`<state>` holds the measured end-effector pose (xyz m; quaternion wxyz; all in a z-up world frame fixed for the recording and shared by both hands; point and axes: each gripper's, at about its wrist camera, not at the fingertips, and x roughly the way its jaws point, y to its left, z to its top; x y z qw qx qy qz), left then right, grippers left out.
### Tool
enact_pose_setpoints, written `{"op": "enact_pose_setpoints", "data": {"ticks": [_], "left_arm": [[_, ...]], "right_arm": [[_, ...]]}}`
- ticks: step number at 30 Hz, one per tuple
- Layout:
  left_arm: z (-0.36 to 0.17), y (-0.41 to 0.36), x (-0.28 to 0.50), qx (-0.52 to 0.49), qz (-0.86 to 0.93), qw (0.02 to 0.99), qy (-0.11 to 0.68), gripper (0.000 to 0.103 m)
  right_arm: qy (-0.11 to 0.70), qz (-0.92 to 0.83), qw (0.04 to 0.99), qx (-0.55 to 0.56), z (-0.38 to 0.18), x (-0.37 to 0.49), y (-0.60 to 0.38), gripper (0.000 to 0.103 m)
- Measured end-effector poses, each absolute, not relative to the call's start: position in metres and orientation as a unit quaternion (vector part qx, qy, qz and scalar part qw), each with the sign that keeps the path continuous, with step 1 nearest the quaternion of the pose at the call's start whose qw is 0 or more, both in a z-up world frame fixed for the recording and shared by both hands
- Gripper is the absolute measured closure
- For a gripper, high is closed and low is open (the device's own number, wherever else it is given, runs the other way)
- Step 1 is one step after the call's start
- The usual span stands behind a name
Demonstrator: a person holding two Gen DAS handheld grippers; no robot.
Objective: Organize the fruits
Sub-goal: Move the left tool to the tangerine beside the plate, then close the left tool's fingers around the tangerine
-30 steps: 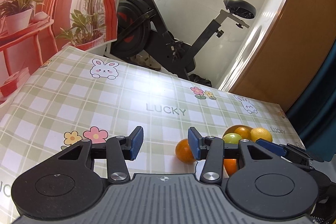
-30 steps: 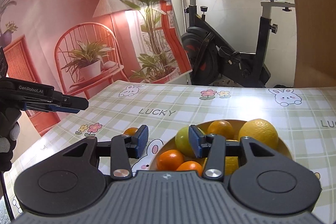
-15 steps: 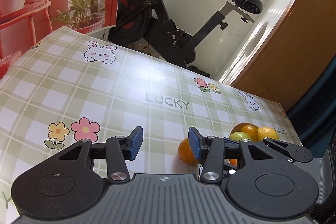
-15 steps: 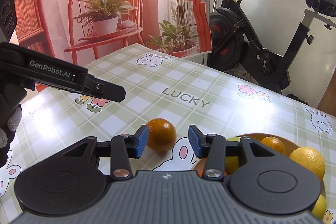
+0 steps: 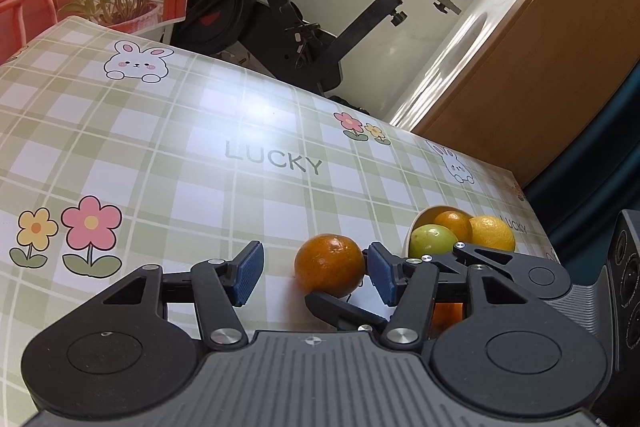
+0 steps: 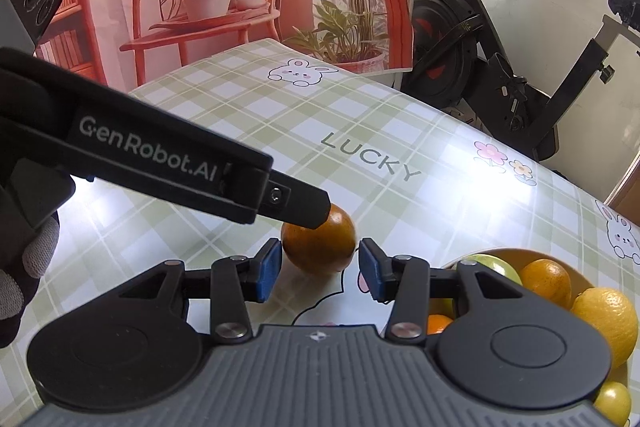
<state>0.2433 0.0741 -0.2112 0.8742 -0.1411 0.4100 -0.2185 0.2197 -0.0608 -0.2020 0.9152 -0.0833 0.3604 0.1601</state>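
Observation:
A loose orange (image 5: 330, 269) lies on the checked tablecloth, left of a bowl (image 5: 414, 231) that holds several oranges, a green fruit and a lemon. My left gripper (image 5: 314, 277) is low over the table, its jaws opening, and the orange sits between its blue pads close to the right one, unpressed. In the right wrist view the same orange (image 6: 318, 245) lies just ahead of my right gripper (image 6: 319, 277), whose pads flank it without squeezing. One of the left gripper's fingers (image 6: 240, 179) reaches in from the left, its tip at the orange's top.
The bowl (image 6: 508, 252) stands at the table's right end, close to both grippers. A gloved hand (image 6: 24, 267) holds the left gripper. An exercise bike (image 5: 280, 7) stands beyond the table's far edge, with a red backdrop of plants to the left.
The right gripper swung left from over the bowl to the loose orange. The left gripper sank toward the orange and its jaws spread wider. The orange stayed put.

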Motion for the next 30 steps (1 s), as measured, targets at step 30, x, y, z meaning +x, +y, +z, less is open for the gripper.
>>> {"op": "enact_pose_setpoints", "data": {"ticks": [30], "left_arm": [[-0.215,0.064,0.231,-0.125,-0.238,0.873,0.407,0.064]], "right_arm": [[0.371,0.147,0.915,-0.060,-0.204,0.222,-0.059,0.058]]}}
